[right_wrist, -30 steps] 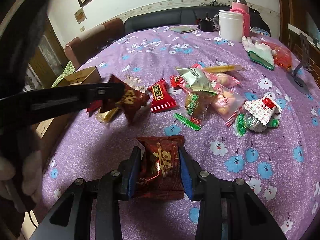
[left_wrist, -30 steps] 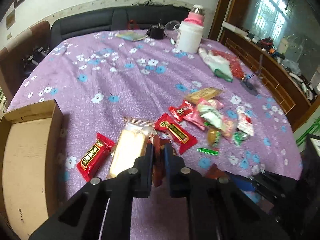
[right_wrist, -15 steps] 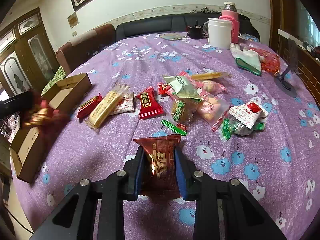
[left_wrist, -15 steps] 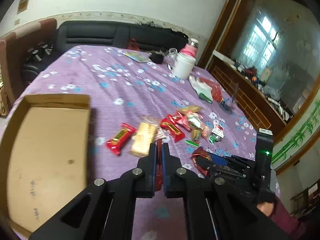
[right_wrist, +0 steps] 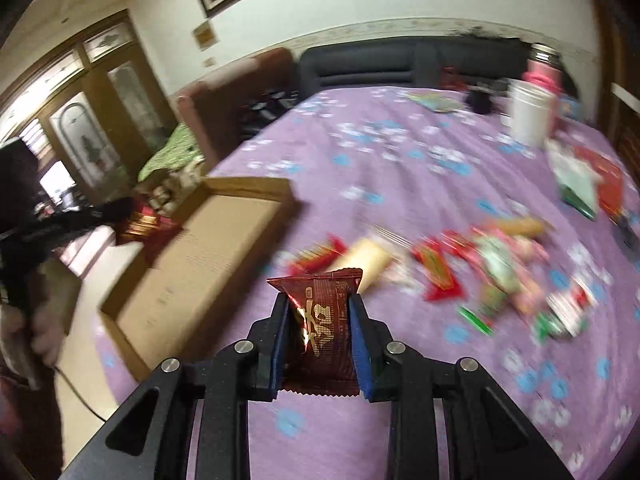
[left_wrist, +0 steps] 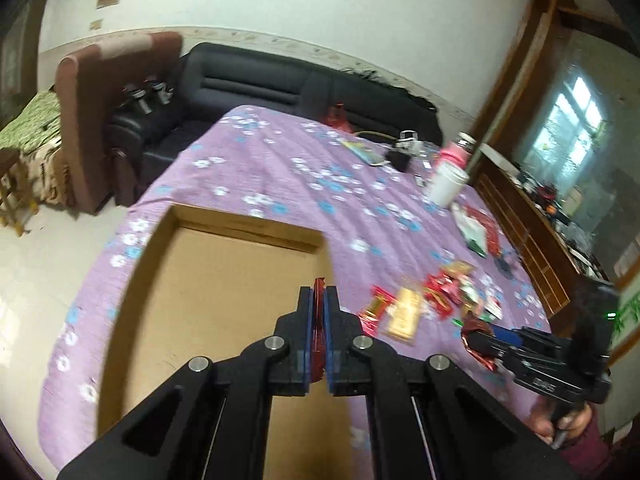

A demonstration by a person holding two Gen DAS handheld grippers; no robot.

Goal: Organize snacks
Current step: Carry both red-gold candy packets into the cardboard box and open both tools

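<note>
My left gripper (left_wrist: 319, 294) is shut on a thin dark red snack packet (left_wrist: 319, 320), seen edge-on, and hangs over the open cardboard box (left_wrist: 224, 304). My right gripper (right_wrist: 319, 300) is shut on a dark red snack packet (right_wrist: 324, 320) with gold lettering, held above the purple flowered tablecloth (right_wrist: 400, 168). In the right wrist view the cardboard box (right_wrist: 200, 248) lies ahead to the left, with the left gripper (right_wrist: 120, 210) and its packet over the box's far left edge. Several loose snacks (right_wrist: 460, 268) lie blurred on the cloth to the right.
A white tub (right_wrist: 528, 114) and pink bottle (right_wrist: 542, 74) stand at the table's far right, beside a red and green bag (right_wrist: 584, 184). A black sofa (left_wrist: 288, 80) and brown armchair (left_wrist: 100, 92) stand beyond the table. A hand (left_wrist: 568, 428) holds the right gripper's handle.
Both grippers have risen and swung left toward the cardboard box. The left one now hangs over the box with its packet. The right one closed tighter on its packet and lifted it off the cloth.
</note>
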